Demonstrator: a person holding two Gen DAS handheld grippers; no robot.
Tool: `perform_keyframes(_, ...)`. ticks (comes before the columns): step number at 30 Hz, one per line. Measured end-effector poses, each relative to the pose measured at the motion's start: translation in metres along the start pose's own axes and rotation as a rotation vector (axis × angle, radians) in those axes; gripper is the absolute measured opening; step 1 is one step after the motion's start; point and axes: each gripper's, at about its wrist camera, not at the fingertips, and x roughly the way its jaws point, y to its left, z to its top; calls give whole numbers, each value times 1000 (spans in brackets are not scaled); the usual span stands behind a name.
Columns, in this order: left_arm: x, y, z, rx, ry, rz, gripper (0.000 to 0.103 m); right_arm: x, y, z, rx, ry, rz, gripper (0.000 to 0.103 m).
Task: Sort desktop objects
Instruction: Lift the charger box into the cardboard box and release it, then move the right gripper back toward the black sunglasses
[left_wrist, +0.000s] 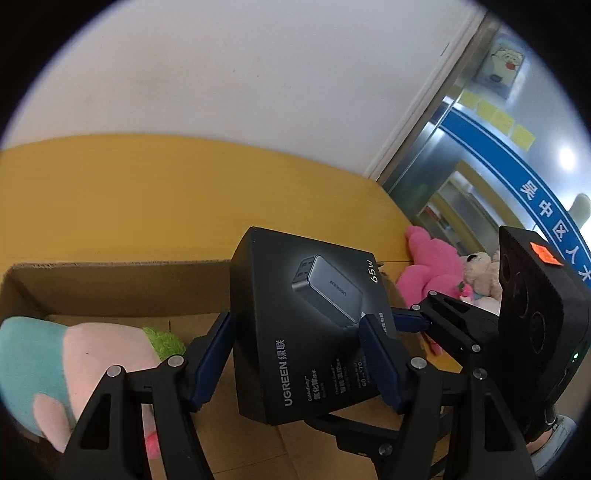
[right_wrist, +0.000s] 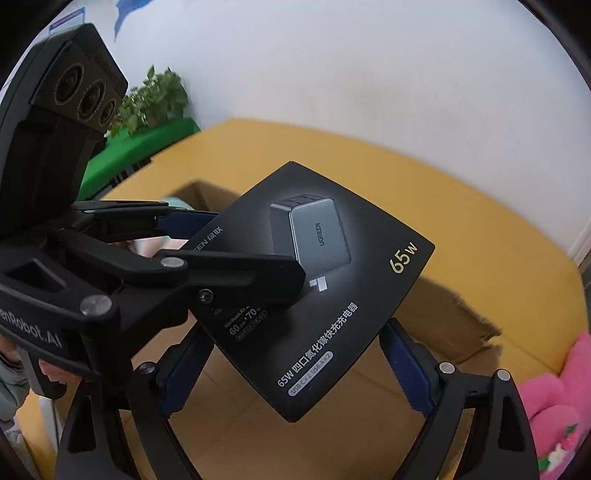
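Observation:
A black UGREEN 65W charger box hangs in the air above an open cardboard box. My left gripper is shut on the charger box, one blue pad on each side. My right gripper also has the charger box between its pads, which press its lower edges. In the right wrist view the left gripper comes in from the left, one finger above the charger box and one below it. In the left wrist view the right gripper reaches in from the right.
A teal and pink plush toy lies inside the cardboard box. A pink plush and a beige teddy lie on the yellow table. A potted plant stands far left. A white wall is behind.

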Motion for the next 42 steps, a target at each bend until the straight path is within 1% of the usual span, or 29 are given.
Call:
perform_keyframes(4,34,9,-8,-48,112,53,68,42,-23,-13,60,99,40,91)
perform_keyframes(5,39,8,-11,-47,129,63,67,50,-25,-15,72,121,46,91)
perform_keyframes(6,43,7,-14,-41,144,75,62,59,-28,-18,84,146,44,90)
perform_keyframes(9,49,3,-13,-43,171,76,62,67,-26,-32,101,188,4,90)
perform_keyframes(12,40,3,-14,-65,172,66,62,63,-27,-34,124,191,-22,91)
perform_keyframes(13,33,4,-16,-65,158,66,62,62,-29,-36,126,188,-28,91)
perform_keyframes(15,16,0,-18,-33,124,88,62,50,-25,-38,122,182,-43,91)
perform_keyframes(16,1,-7,-19,-4,93,102,62,44,-22,-38,116,179,-55,93)
perform_keyframes(18,-32,-21,-22,48,22,107,62,18,-16,-44,114,149,-97,96)
perform_keyframes(19,-50,-29,-26,72,-14,110,64,0,-11,-37,126,120,-111,99)
perform_keyframes(20,-73,-38,-32,103,-65,124,64,-23,-5,-44,153,72,-129,101)
perform_keyframes(21,-99,-50,-43,142,-130,167,64,-48,2,-53,189,12,-140,103)
perform_keyframes(23,-136,-72,-61,199,-227,237,74,-82,23,-71,233,-61,-149,103)
perform_keyframes(24,-155,-79,-74,217,-270,254,82,-95,37,-80,241,-91,-166,103)
perform_keyframes(26,-193,-91,-105,246,-343,263,82,-121,72,-98,240,-154,-209,103)
perform_keyframes(27,-209,-96,-121,257,-368,266,82,-133,86,-108,232,-178,-213,103)
perform_keyframes(29,-228,-103,-146,268,-402,279,82,-155,121,-131,228,-235,-233,103)
perform_keyframes(30,-235,-105,-155,266,-417,288,82,-161,132,-137,233,-251,-239,103)
perform_keyframes(31,-243,-105,-168,259,-431,293,82,-174,137,-150,237,-264,-246,103)
perform_keyframes(32,-246,-106,-175,253,-434,295,82,-181,151,-161,238,-276,-266,103)
perform_keyframes(33,-251,-105,-184,248,-435,297,82,-181,165,-160,233,-287,-284,103)
perform_keyframes(35,-257,-109,-200,242,-431,315,82,-193,184,-173,222,-313,-330,103)
perform_keyframes(38,-262,-112,-219,249,-413,297,82,-205,200,-183,223,-335,-347,103)
perform_keyframes(42,-261,-114,-234,259,-414,322,82,-218,215,-189,210,-355,-370,103)
